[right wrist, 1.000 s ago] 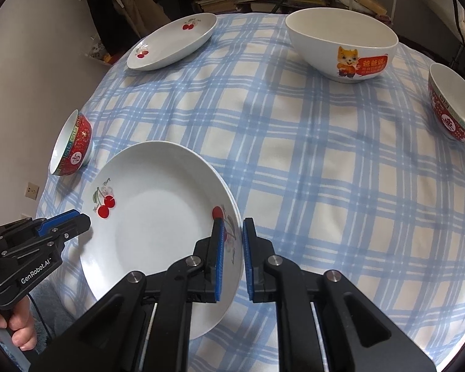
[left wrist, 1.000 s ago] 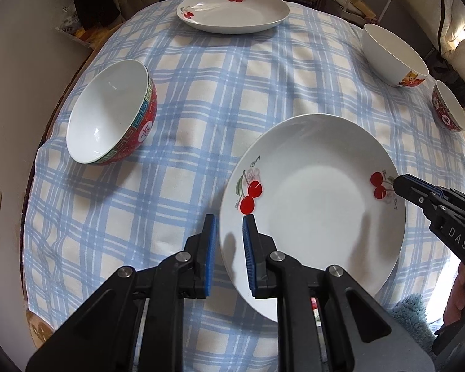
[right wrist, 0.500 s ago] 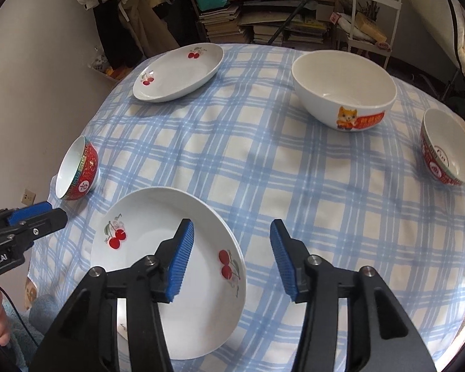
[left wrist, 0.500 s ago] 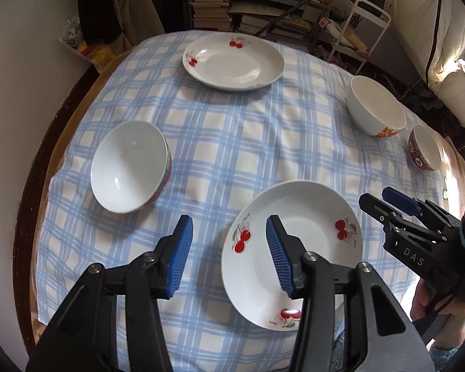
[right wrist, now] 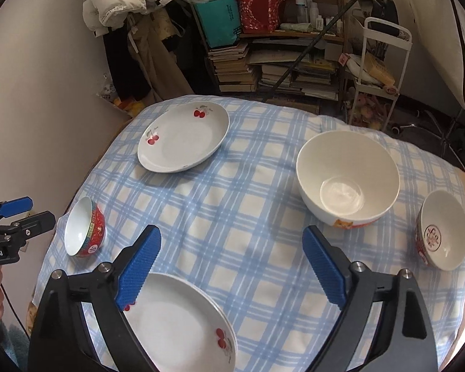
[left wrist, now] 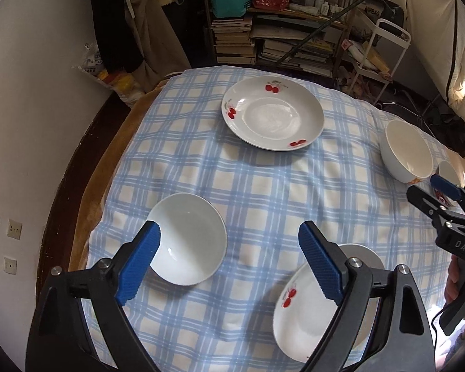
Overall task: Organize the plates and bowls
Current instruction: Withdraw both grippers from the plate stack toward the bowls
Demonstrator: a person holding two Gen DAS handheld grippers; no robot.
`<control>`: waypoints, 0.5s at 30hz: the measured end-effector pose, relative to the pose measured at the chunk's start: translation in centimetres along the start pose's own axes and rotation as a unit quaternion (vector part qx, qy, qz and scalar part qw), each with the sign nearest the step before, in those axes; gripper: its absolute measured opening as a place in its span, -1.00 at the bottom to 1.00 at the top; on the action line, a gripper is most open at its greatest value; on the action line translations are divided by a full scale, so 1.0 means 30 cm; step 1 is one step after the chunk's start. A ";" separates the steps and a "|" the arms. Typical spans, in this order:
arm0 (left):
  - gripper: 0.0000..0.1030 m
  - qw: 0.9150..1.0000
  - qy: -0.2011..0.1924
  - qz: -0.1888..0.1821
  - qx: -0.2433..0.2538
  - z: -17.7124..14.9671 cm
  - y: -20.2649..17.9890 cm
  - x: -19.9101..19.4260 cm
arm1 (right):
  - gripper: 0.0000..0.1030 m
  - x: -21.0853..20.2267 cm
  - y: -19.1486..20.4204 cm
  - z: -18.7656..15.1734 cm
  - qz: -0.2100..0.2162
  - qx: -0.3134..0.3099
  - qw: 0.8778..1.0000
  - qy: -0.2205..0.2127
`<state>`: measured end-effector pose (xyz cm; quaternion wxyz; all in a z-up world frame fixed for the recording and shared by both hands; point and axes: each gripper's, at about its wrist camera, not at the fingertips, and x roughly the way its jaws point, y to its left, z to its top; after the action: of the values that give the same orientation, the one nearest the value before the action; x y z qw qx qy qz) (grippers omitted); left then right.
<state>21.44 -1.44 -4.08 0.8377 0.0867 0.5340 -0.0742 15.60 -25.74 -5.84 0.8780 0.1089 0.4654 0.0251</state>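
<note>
Left tongs fill the bottom of the left view, jaws spread wide, nothing between the blue pads. Right tongs likewise wide apart and empty in the right view.

Near plate, white w/ cherries, lies flat on the checked cloth at lower right of the left view. Approx. half of it is hidden behind the left tongs' right finger, and its lower edge is lost behind the tong frame. In the right view the same plate sits bottom centre-left, its left part covered by the tongs' left finger.

Red bowl is at the left edge of the right view, tilted, red outside w/ a patterned band. In the left view only its white inside shows, lower left, w/ the tongs' left pad overlapping its rim.

Far plate is in full view, upper centre of the left view, well apart from the rest.

Big white bowl stands right of centre in the right view. The print low on its side is mostly turned under and hard to read.

Small bowl is at the right edge. In the left view it is nearly all hidden behind the other tongs' tips.

Shelves of books behind the table, dim and cluttered.
</note>
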 end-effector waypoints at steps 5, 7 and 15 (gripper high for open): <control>0.74 1.000 -0.001 0.010 -0.009 0.101 0.058 0.081 | 0.89 0.052 0.006 0.095 -0.006 -0.017 1.000 -0.006; 0.74 1.000 0.000 0.001 -0.019 0.148 0.080 0.120 | 0.89 0.090 0.010 0.138 -0.004 -0.020 1.000 -0.002; 0.74 0.998 -0.007 -0.018 -0.052 0.313 0.129 0.299 | 0.89 0.274 0.063 0.311 0.005 -0.035 0.999 0.010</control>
<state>34.31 -0.07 -8.06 0.8435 0.0324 0.5325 -0.0623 28.03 -24.28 -7.03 0.8766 0.0799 0.4723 0.0470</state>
